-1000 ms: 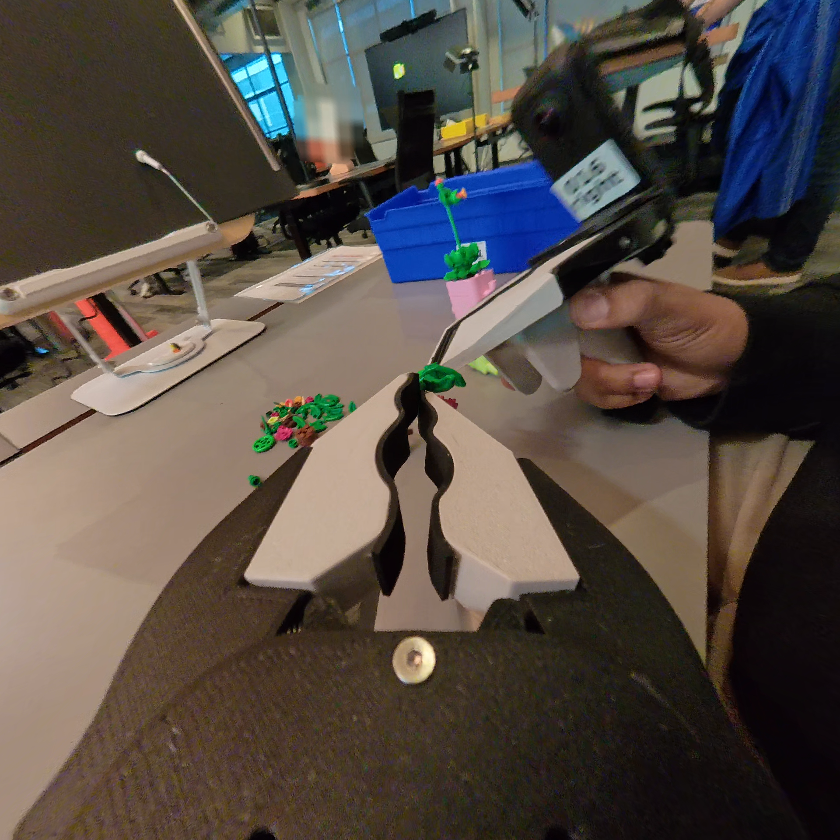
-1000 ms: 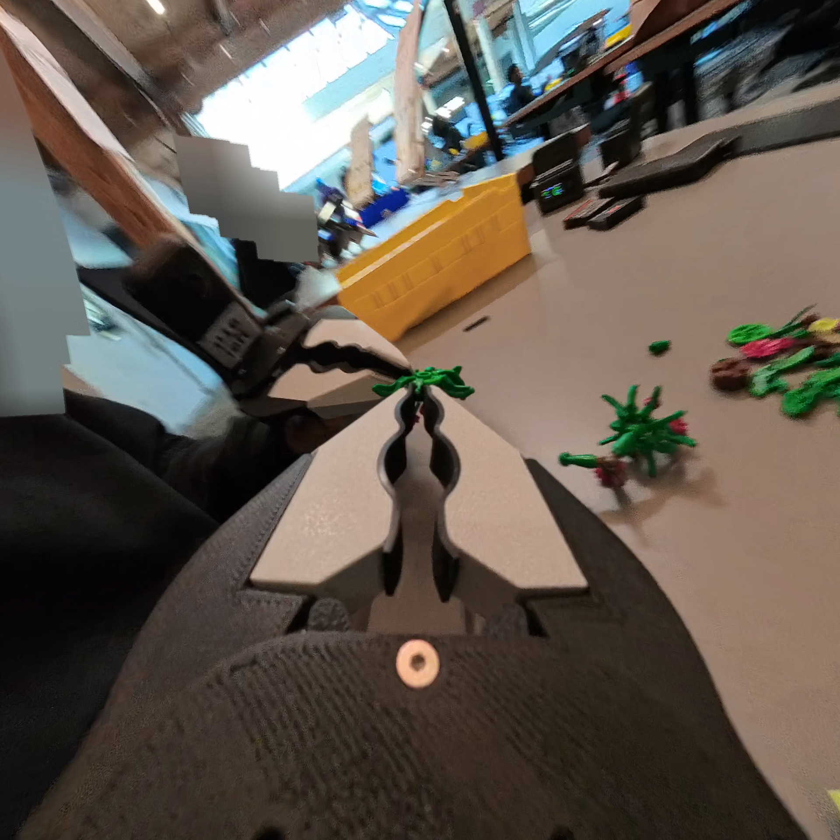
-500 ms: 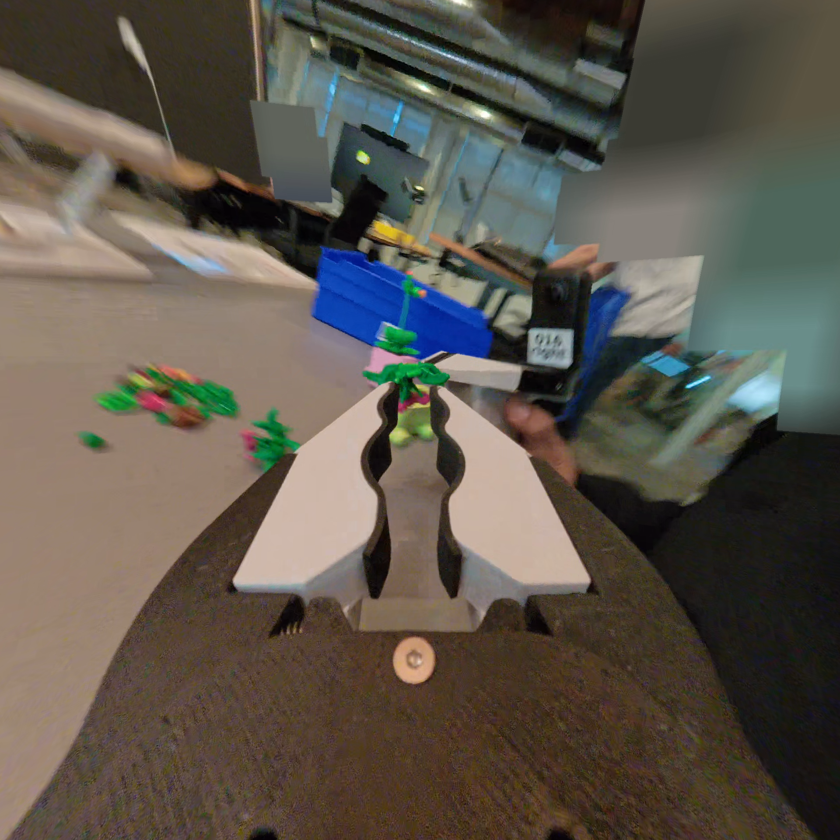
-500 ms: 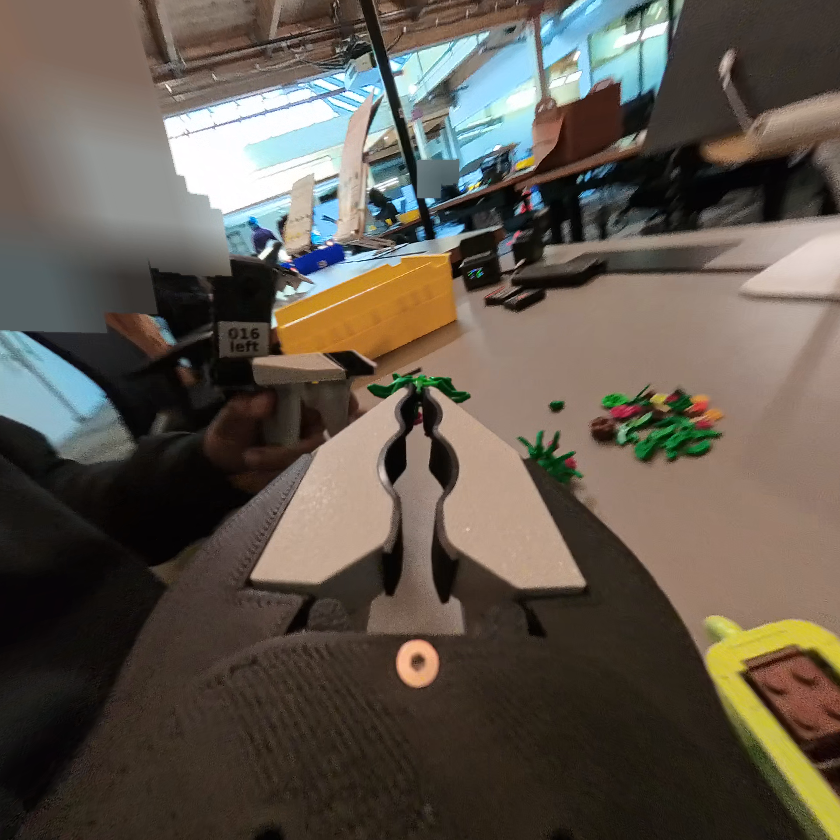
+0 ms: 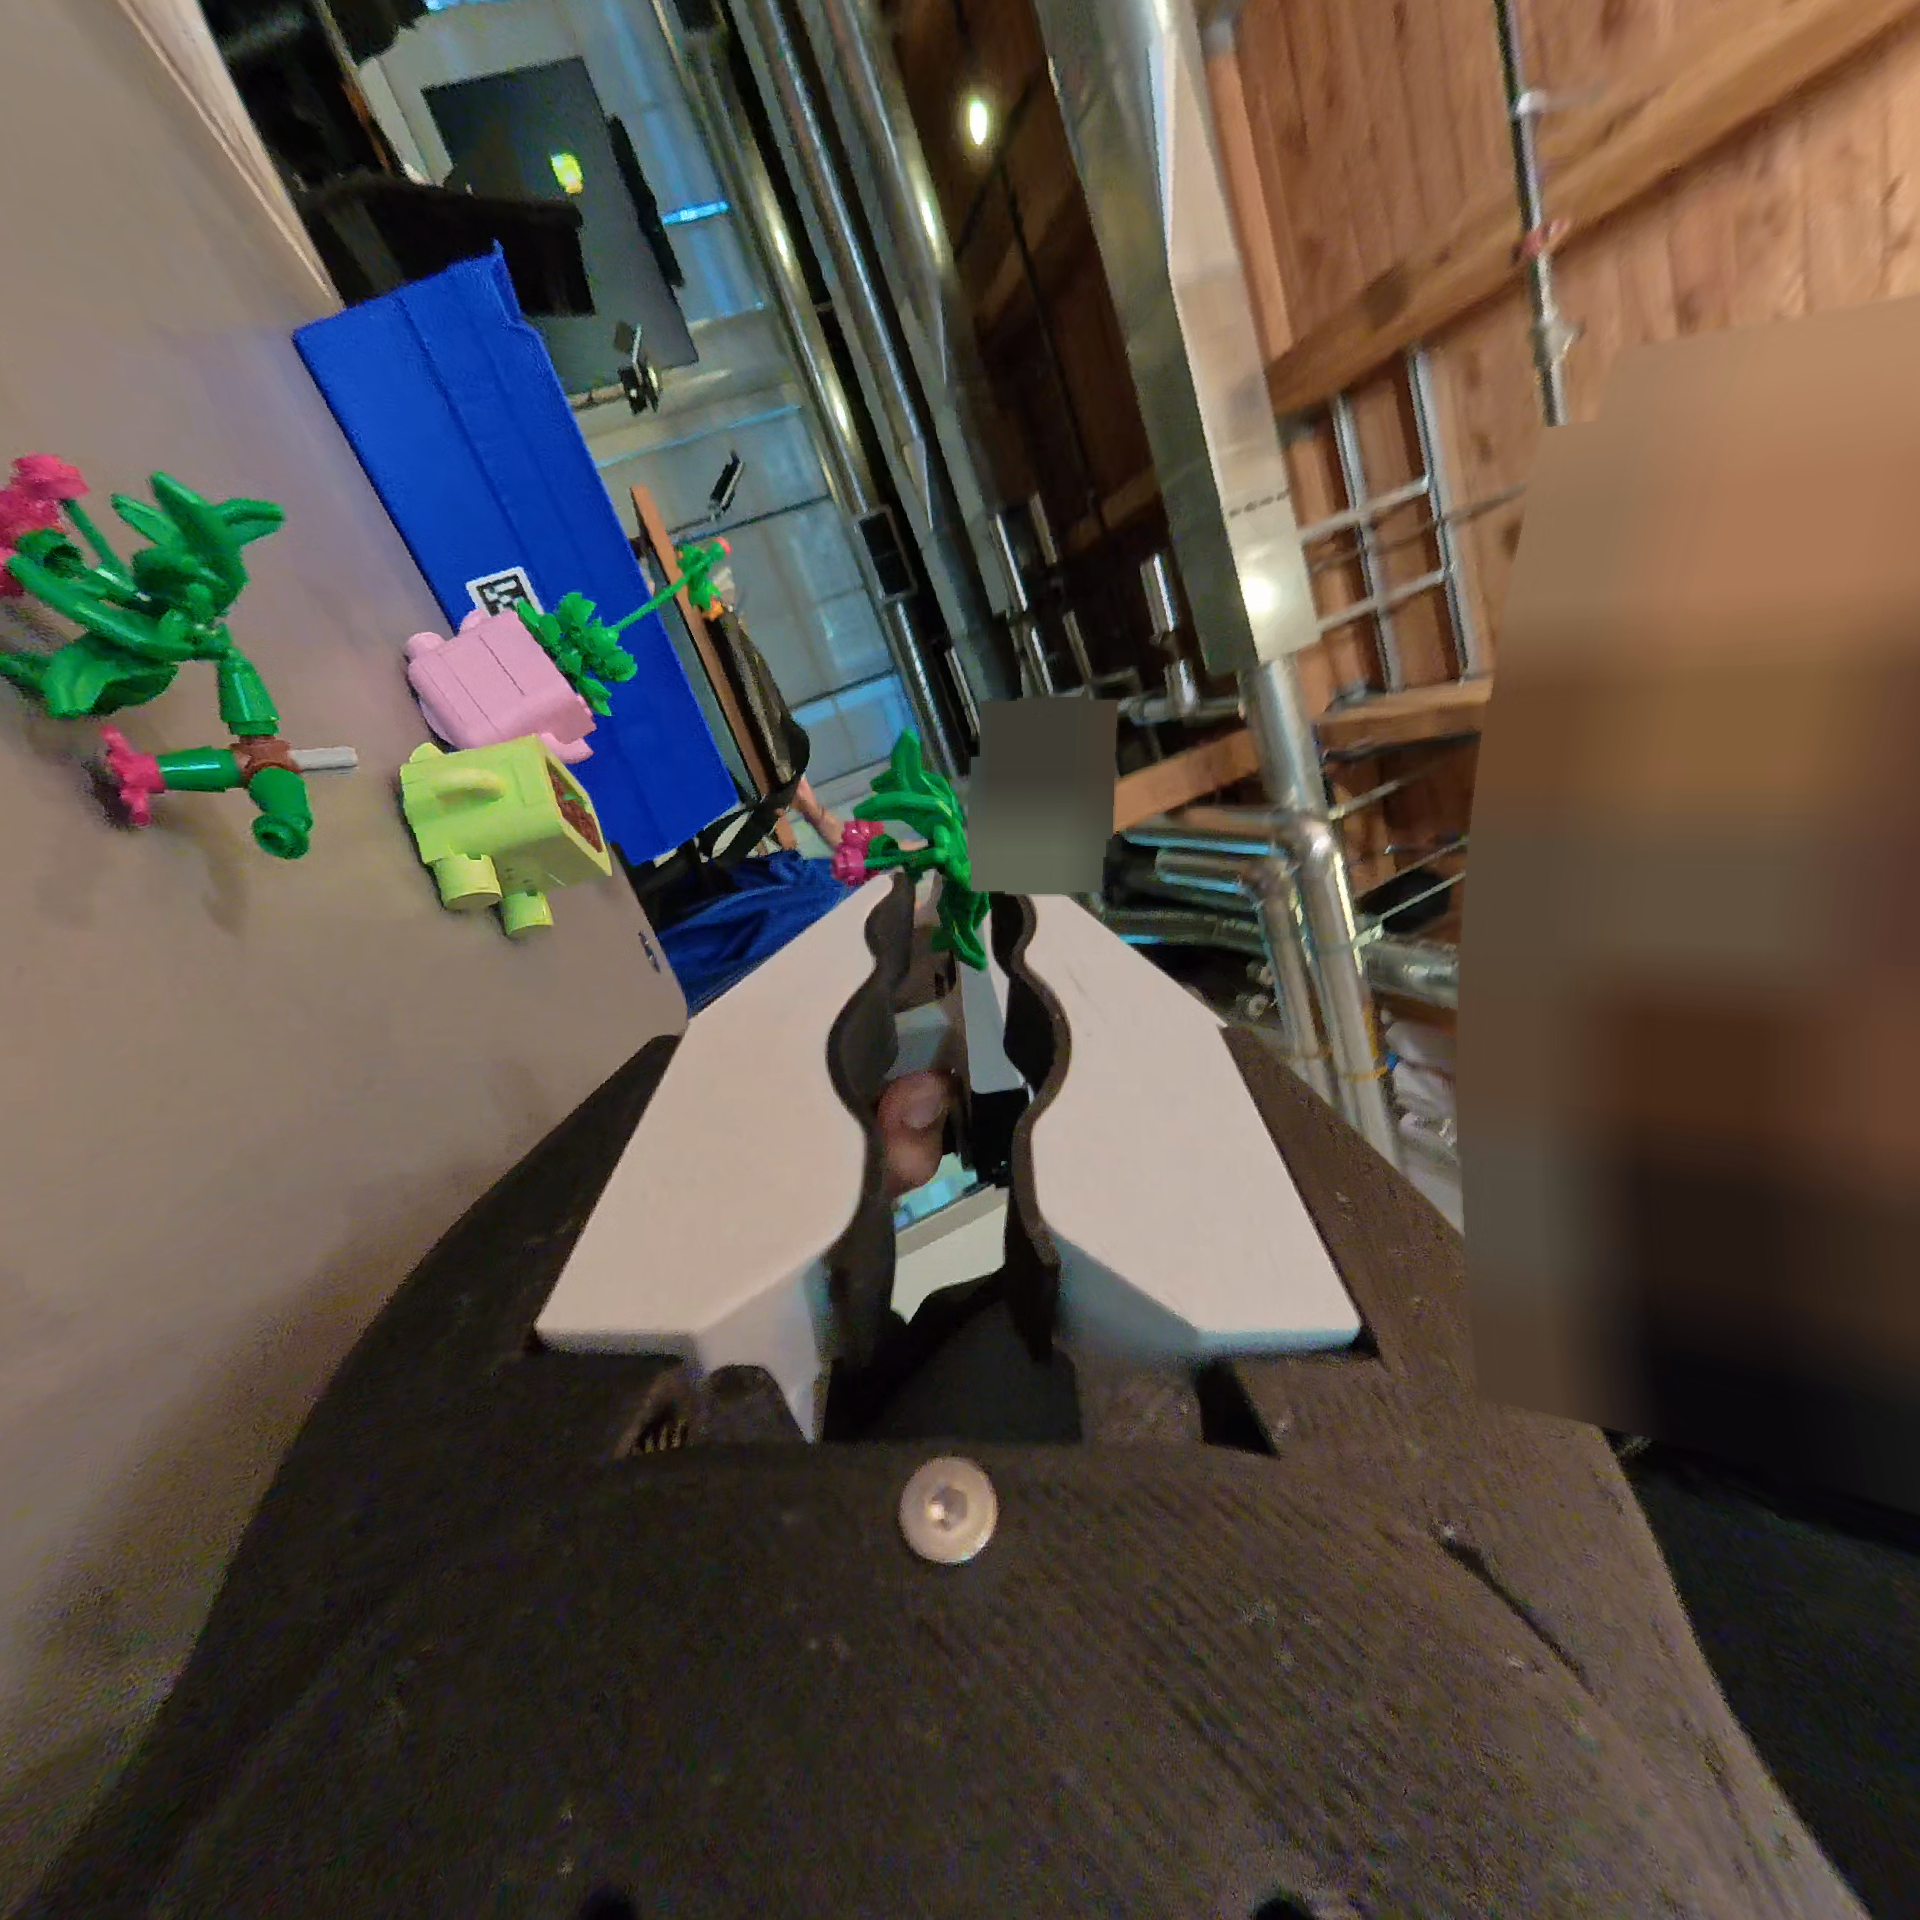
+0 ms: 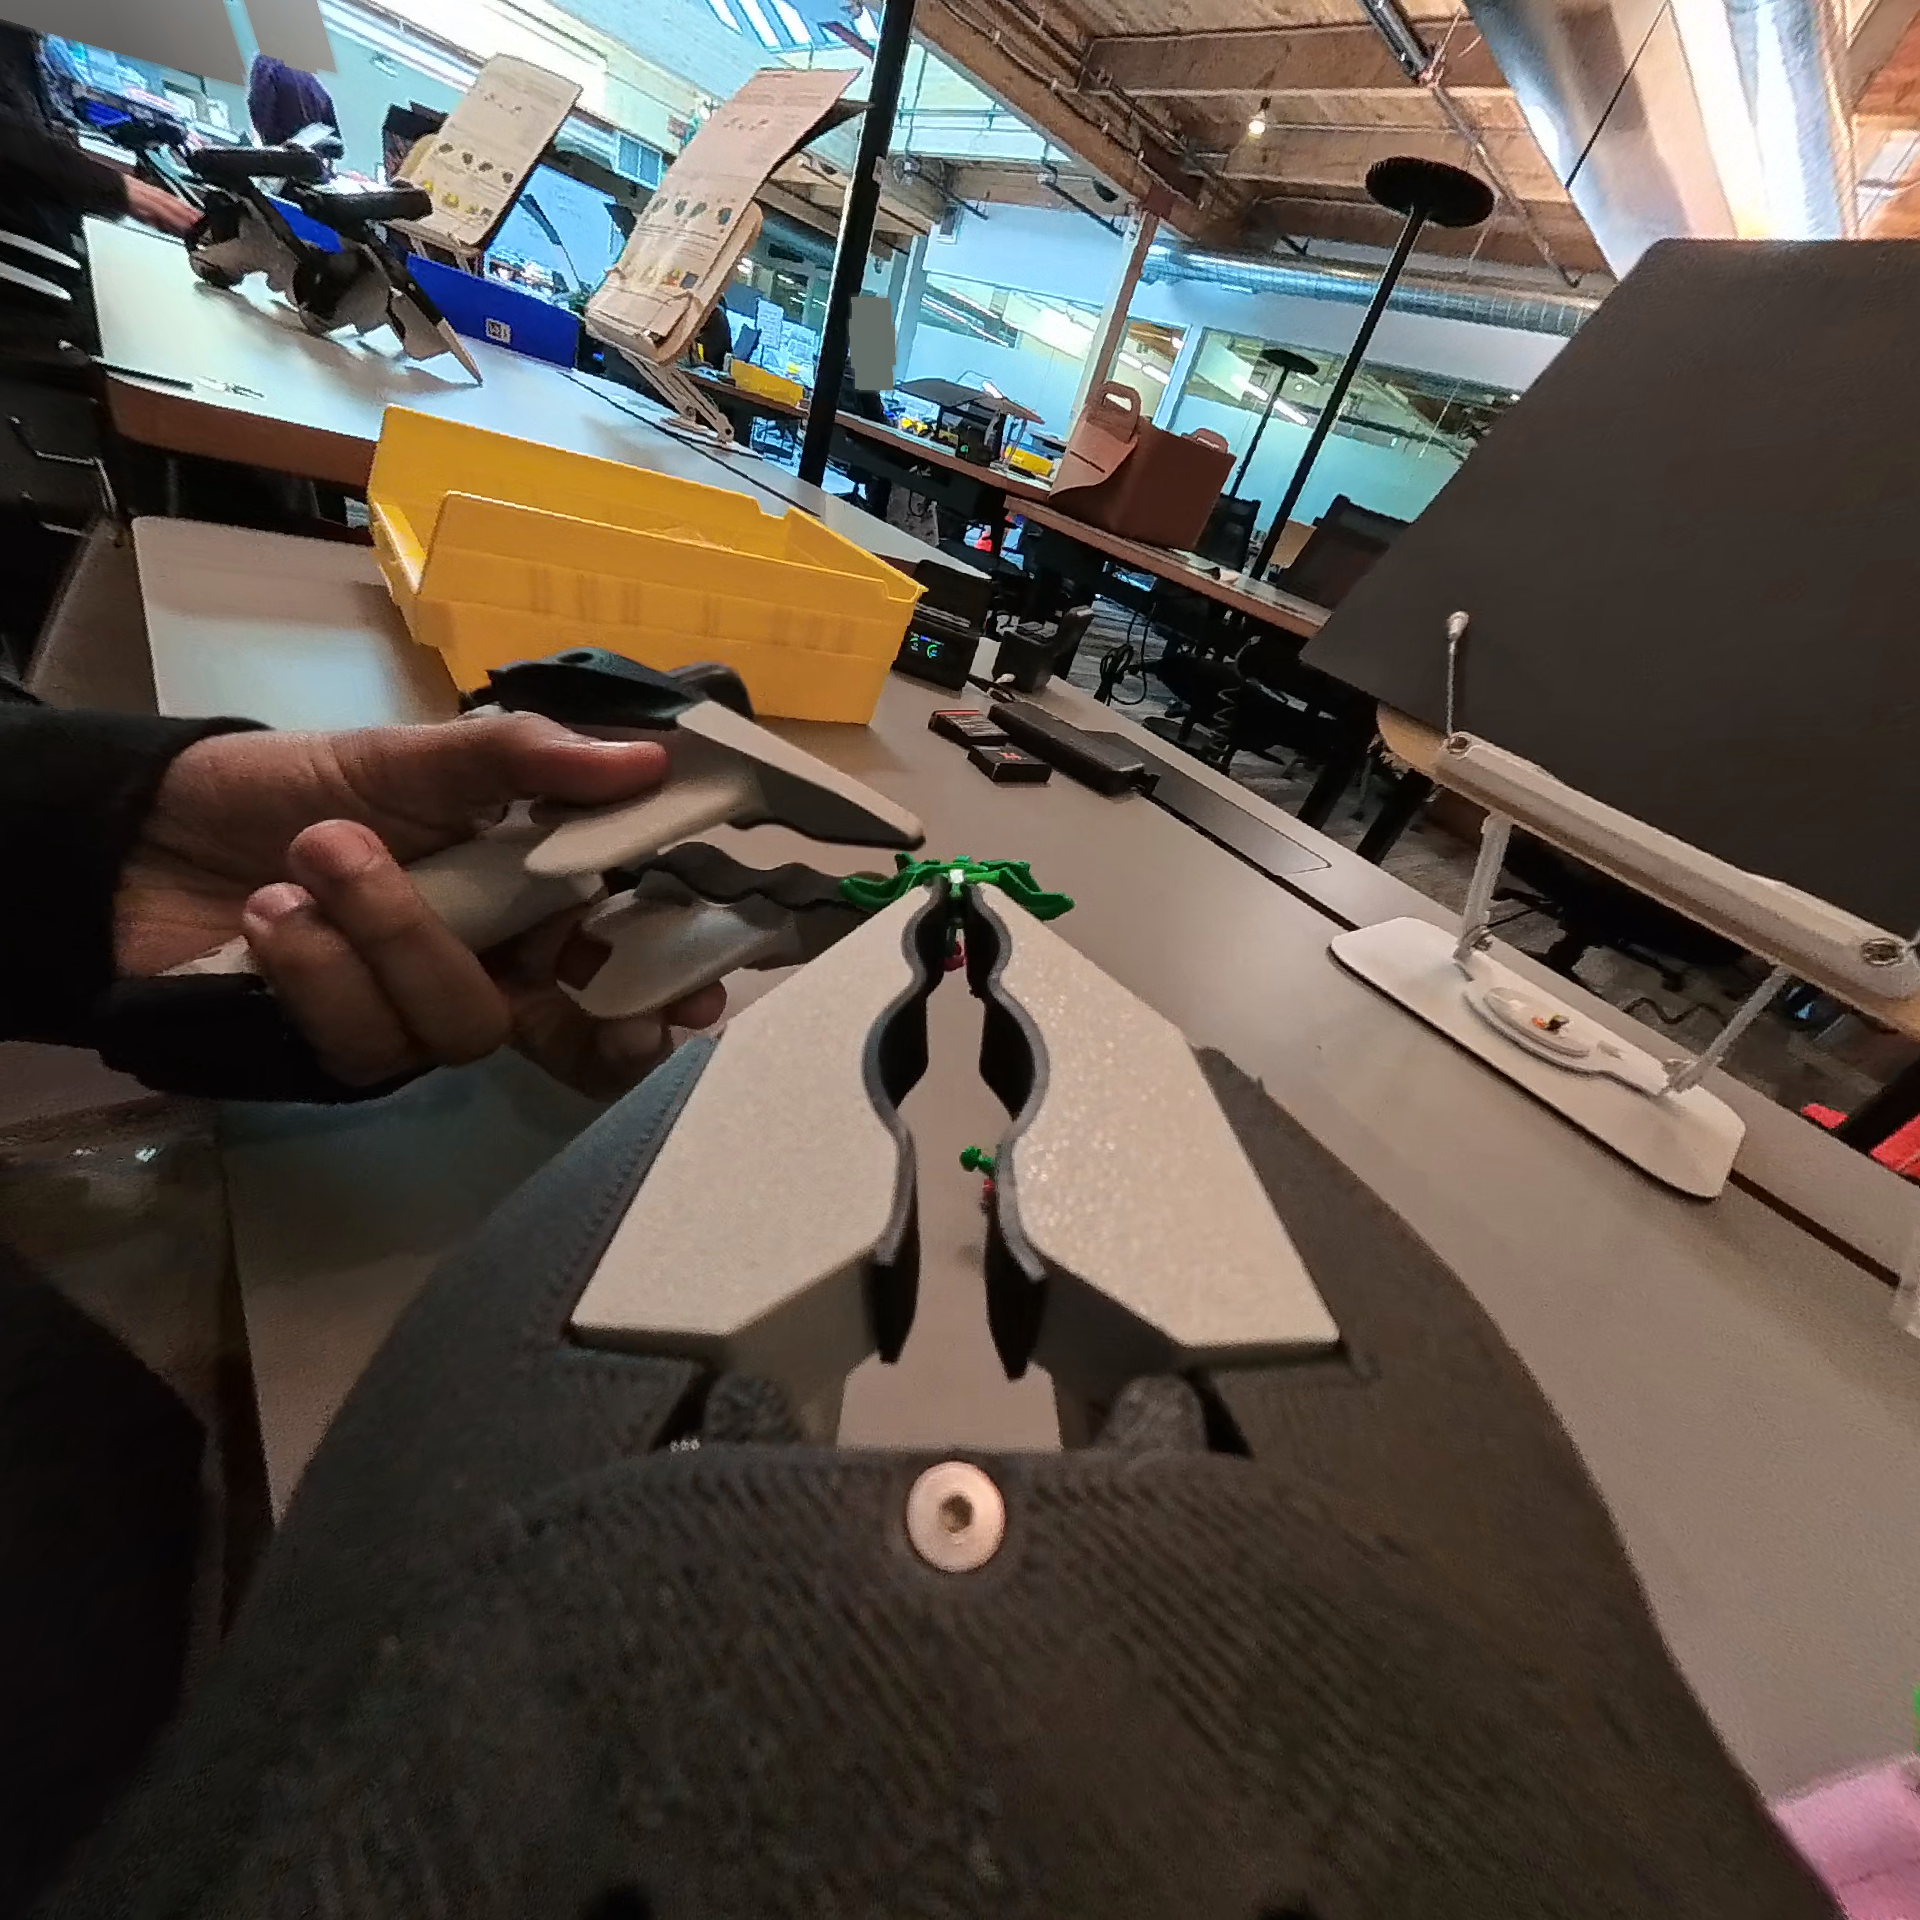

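Leafy green toy-brick sprig [image 6: 1023,896], with a small pink flower on it, is in the air above the grey worktop [image 6: 1351,1039], attached to nothing. The right gripper [image 6: 956,906] has its jaws drawn together on the sprig's short stem, so the leaves fan out just past the tips.

The left gripper [image 5: 943,906] comes in from the left, held in a person's hand [image 6: 364,883]. Its jaws are apart. The leaves sit in the gap between its tips, and its lower finger looks to be touching or nearly touching one leaf, but nothing is pinched there.

In the left wrist view, which is rolled to one side, several pieces stand or lie on the worktop:
- A pink brick pot [image 5: 488,686] already carries a green plant with one long thin stem.
- Just beside it, a lime-green brick pot [image 5: 499,821] shows a brown top with no plant in it.
- Nearer that camera lie a loose cluster of green leaves with pink flowers [image 5: 135,613] and a short stem piece [image 5: 208,771] with a pink flower at one end.
- A blue bin [image 5: 499,499] stands behind the pots.

In the right wrist view, a yellow bin [image 6: 623,582] sits at the far left of the worktop. A black board on a white stand [image 6: 1662,540] is at the right.

So one pot is planted and one is bare, with the loose pieces lying unused.
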The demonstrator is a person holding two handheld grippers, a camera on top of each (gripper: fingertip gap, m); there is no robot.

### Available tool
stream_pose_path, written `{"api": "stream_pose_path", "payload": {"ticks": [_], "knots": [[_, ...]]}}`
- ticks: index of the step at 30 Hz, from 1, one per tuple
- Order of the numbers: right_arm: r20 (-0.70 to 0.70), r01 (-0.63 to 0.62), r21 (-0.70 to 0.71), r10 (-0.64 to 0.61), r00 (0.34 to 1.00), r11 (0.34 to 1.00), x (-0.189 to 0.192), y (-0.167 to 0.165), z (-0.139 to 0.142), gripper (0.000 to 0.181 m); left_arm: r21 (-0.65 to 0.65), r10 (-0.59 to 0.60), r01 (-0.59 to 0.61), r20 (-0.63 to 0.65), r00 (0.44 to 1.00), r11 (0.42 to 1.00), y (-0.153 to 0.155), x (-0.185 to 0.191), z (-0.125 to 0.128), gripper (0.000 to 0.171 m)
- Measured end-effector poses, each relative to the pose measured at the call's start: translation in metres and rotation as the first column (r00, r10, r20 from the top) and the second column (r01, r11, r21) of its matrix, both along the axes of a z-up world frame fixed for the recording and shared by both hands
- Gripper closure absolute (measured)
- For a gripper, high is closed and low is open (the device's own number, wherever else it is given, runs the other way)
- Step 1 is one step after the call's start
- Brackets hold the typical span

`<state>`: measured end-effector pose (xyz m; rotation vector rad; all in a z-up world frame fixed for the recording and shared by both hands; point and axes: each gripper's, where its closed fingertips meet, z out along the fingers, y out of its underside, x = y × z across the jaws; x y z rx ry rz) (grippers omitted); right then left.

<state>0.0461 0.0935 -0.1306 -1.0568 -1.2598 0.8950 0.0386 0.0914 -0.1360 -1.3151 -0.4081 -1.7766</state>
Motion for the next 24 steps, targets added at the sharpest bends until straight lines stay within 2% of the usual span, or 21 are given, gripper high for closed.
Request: {"api": "stream_pose_path", "payload": {"ticks": [5, 11, 16, 18, 20, 22, 24], "knots": [[0.028, 0.023, 0.085, -0.026, 0.999, 0.996, -0.0028, -0.0028, -0.0048, 0.181, -0.03, -0.025, 0.028, 0.072, 0.997, 0.999, 0.0002, 0.0042, -0.0023, 0.163], [0.045, 0.05, 0.178, -0.058, 0.997, 0.983, -0.0039, -0.0049, -0.0066, 0.181, -0.049, -0.002, 0.008, 0.115, 0.993, 0.999, 0.0015, 0.0008, -0.004, 0.168], [0.051, 0.047, 0.189, -0.058, 0.997, 0.981, -0.0038, -0.0044, -0.0073, 0.18, -0.045, 0.034, -0.032, 0.055, 0.998, 0.998, 0.0029, 0.0003, -0.0053, 0.17], [0.051, 0.027, 0.134, -0.034, 0.998, 0.991, -0.0041, -0.0044, -0.0064, 0.18, -0.032, 0.046, -0.045, 0.027, 0.999, 0.998, 0.0027, -0.0002, -0.0043, 0.171], [0.053, -0.031, -0.021, 0.032, 0.998, 0.999, -0.0041, -0.0044, -0.0058, 0.18, -0.023, 0.048, -0.048, 0.016, 0.999, 0.999, 0.0022, -0.0007, -0.0039, 0.171], [0.038, -0.103, -0.201, 0.113, 0.993, 0.974, -0.0028, -0.0037, -0.0042, 0.18, -0.018, 0.039, -0.039, 0.023, 0.999, 0.999, 0.0021, 0.0003, -0.0029, 0.171], [0.027, -0.152, -0.311, 0.169, 0.985, 0.938, -0.0018, -0.0037, -0.0049, 0.18, -0.016, 0.031, -0.031, 0.023, 0.999, 0.999, 0.0024, 0.0006, -0.0035, 0.171]]}}
